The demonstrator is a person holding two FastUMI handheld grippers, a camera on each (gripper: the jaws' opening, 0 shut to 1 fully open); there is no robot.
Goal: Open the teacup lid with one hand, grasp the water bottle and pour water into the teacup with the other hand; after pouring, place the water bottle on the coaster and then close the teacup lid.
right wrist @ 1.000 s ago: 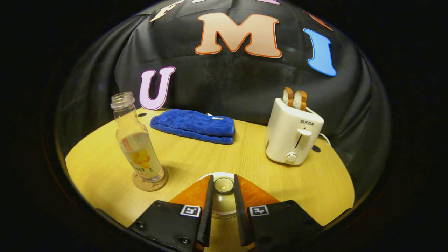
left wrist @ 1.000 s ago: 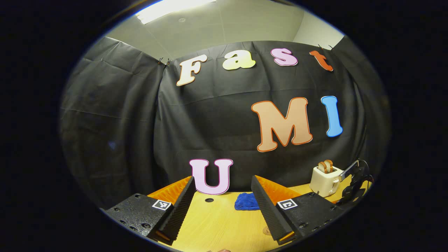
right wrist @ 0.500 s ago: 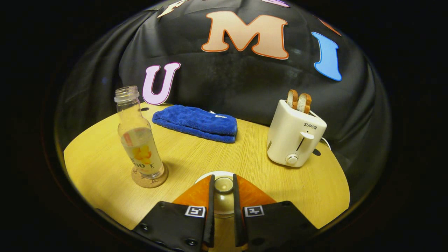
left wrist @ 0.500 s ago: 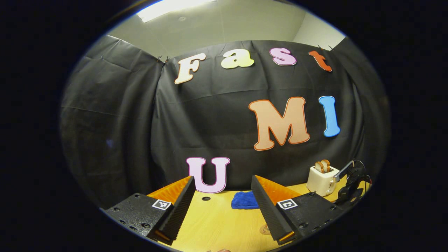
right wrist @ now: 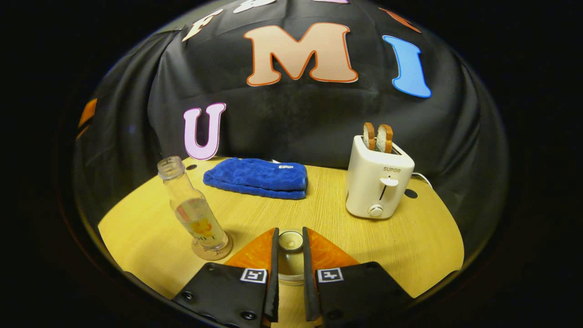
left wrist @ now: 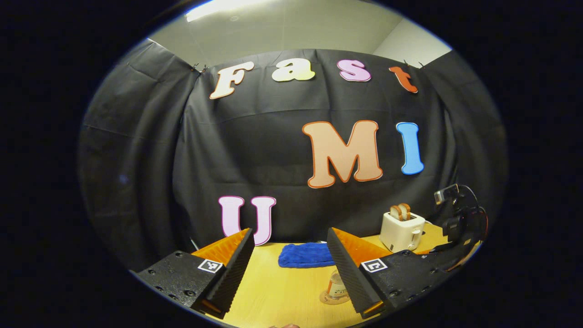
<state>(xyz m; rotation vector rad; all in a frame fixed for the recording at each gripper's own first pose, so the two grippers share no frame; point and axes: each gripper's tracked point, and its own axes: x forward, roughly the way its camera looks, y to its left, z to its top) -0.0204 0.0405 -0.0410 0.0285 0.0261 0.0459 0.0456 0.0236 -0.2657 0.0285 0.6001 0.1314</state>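
Observation:
My right gripper [right wrist: 290, 232] is shut on the knob of the clear teacup lid [right wrist: 290, 262], which sits between its fingers; the teacup below is hidden. A clear, uncapped water bottle [right wrist: 196, 214], partly filled, stands upright on a round cork coaster [right wrist: 212, 251] to the left of that gripper. In the left gripper view the bottle [left wrist: 337, 286] and coaster [left wrist: 329, 299] peek out beside one finger. My left gripper [left wrist: 289, 233] hangs open over the wooden table [left wrist: 282, 291], holding nothing. The right gripper's body [left wrist: 460, 223] with its cables shows at the far right.
A folded blue cloth [right wrist: 257, 177] lies at the back of the table [right wrist: 410, 241], near the black wall. A white toaster [right wrist: 378, 184] with two bread slices stands back right, its cord trailing behind. The same cloth [left wrist: 304, 255] and toaster [left wrist: 401, 230] appear in the left gripper view.
My right gripper's fingers closed on the lid knob and rose; the white rim under the lid dropped out of sight. The left gripper shifted, bringing the bottle and coaster into its view.

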